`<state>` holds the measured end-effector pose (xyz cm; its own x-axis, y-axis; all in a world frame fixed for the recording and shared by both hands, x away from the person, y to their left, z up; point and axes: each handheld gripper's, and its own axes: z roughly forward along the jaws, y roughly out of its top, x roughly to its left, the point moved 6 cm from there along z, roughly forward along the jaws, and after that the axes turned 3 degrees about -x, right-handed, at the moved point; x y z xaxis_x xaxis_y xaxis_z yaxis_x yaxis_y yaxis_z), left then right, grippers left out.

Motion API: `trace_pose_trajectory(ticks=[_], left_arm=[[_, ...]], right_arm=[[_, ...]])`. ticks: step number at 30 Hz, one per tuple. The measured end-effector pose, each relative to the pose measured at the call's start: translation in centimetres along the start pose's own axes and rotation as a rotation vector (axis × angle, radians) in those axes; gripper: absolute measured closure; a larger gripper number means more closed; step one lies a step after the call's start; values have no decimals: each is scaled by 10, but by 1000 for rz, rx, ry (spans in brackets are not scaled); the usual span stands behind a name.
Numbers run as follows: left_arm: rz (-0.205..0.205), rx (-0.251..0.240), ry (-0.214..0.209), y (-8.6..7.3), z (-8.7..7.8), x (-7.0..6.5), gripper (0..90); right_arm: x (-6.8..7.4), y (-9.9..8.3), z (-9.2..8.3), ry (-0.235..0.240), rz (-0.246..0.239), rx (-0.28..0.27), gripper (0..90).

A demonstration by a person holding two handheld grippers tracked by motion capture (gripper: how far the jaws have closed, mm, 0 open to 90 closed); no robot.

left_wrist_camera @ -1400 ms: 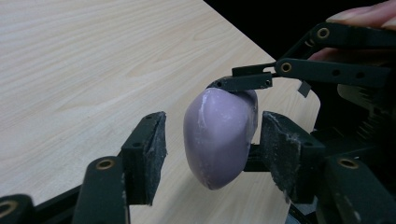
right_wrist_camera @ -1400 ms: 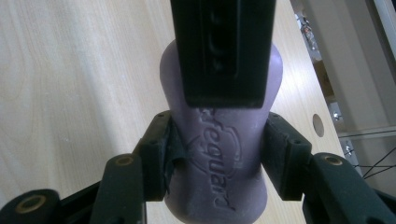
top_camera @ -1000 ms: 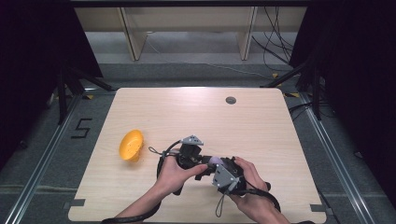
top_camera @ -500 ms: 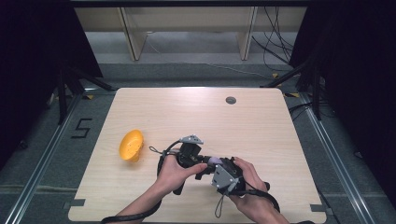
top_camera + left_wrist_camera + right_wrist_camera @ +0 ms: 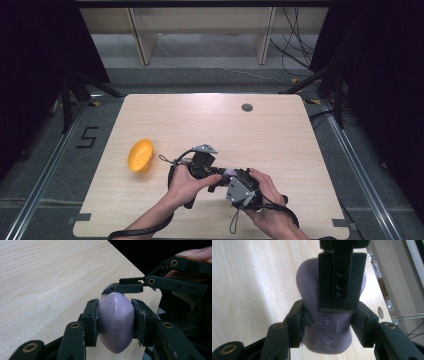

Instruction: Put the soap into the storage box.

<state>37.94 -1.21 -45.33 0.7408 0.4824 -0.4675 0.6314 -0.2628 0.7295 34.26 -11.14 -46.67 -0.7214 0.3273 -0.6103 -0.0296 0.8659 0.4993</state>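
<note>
A: Left gripper (image 5: 216, 176) jaws have just been closing since the earlier frame; they now pinch the purple soap bar (image 5: 115, 321) between them. Hands themselves haven't shifted.

B: Confirmed in the left gripper view, both pads (image 5: 91, 321) press flat on the bar's sides. Right gripper (image 5: 231, 181)?

A: Also clamped on the same bar. In the right gripper view its jaws squeeze the narrow waist of the soap bar (image 5: 329, 337), and one left jaw lies across the bar's top face.

B: So both grip it at once, crosswise.

A: Yes. Bar is held off the table (image 5: 280, 135), between the two grippers, near the middle of the front edge.

B: Anything else on the surface?

A: Yellow soap dish (image 5: 140, 155) near the left edge, well apart from the grippers, tilted on its side. Small round grommet hole (image 5: 247, 107) close to the back edge.

B: Embossed lettering on the bar?

A: Visible, partly covered by the jaw, can't read it whole.
</note>
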Motion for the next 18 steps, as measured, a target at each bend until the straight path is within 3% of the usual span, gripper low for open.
trace_pose_trajectory(ticks=[3,6,8,11,18], left_arm=[[6,3,5,0,-1,0,587],[13,0,10,0,-2,-1,589],[15,-4,9,1,-3,-1,590],[25,-20,21,3,-4,-2,590],[58,-26,48,3,-4,-2,590]], right_arm=[[1,1,1,3,8,-3,500],[-3,0,1,-22,-33,-2,498],[-2,1,1,-3,-20,3,497],[-5,2,1,-38,-30,-15,490],[-10,-1,-1,-60,9,-7,327]])
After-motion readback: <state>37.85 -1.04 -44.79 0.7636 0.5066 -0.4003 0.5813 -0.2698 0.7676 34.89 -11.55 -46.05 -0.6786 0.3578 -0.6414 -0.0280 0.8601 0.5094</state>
